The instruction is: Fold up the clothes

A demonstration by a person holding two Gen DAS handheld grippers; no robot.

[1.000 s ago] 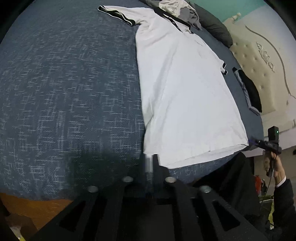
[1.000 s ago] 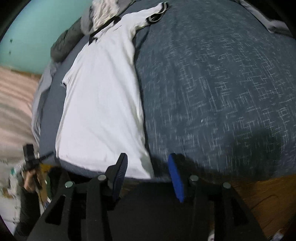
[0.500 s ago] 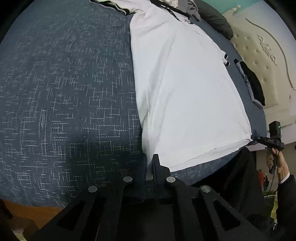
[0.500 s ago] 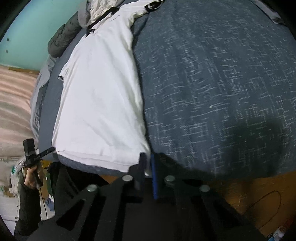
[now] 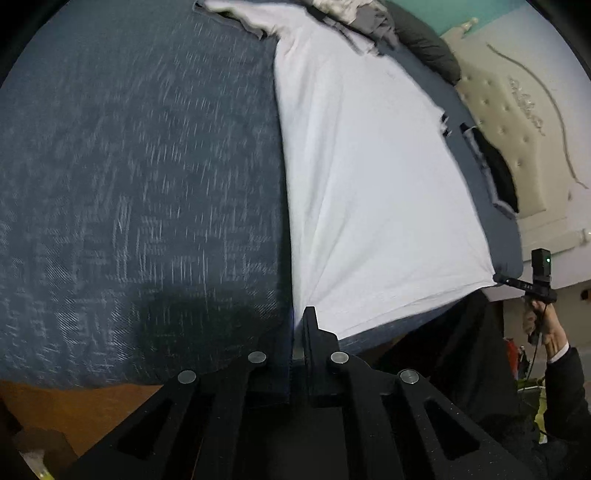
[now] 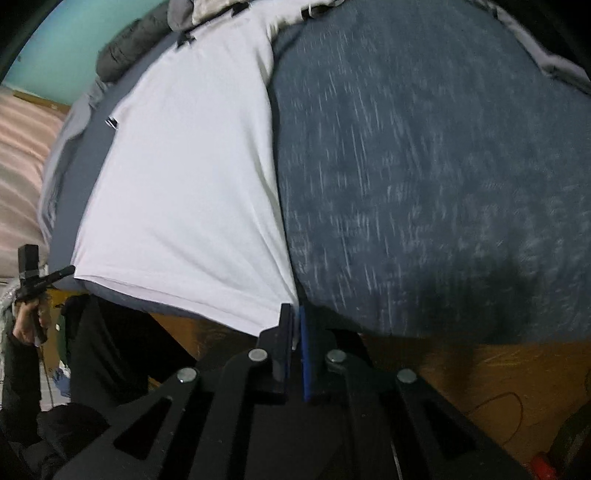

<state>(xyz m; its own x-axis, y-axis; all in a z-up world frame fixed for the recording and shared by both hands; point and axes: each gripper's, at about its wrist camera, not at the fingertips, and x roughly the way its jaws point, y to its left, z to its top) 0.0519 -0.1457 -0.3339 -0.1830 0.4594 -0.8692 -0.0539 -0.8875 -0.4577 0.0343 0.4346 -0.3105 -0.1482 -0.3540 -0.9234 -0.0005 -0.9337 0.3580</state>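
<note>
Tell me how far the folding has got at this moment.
Done: the white black-trimmed polo shirt lies spread flat on the dark blue woven bedspread. In hand: the left gripper and the right gripper are each shut on a bottom hem corner, the hem taut between them. Left: no fold shows in the shirt yet, and a heap of grey and pale garments beyond its collar looks unfolded.

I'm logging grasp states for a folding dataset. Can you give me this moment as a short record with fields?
surface: bed with blue patterned cover
garment: white shirt, spread flat, collar at the far end
left gripper: shut on one hem corner
right gripper: shut on the other hem corner
hem: pulled taut between the two grippers
other items: pile of clothes beyond the collar
image quality: motion blur in both views
</note>
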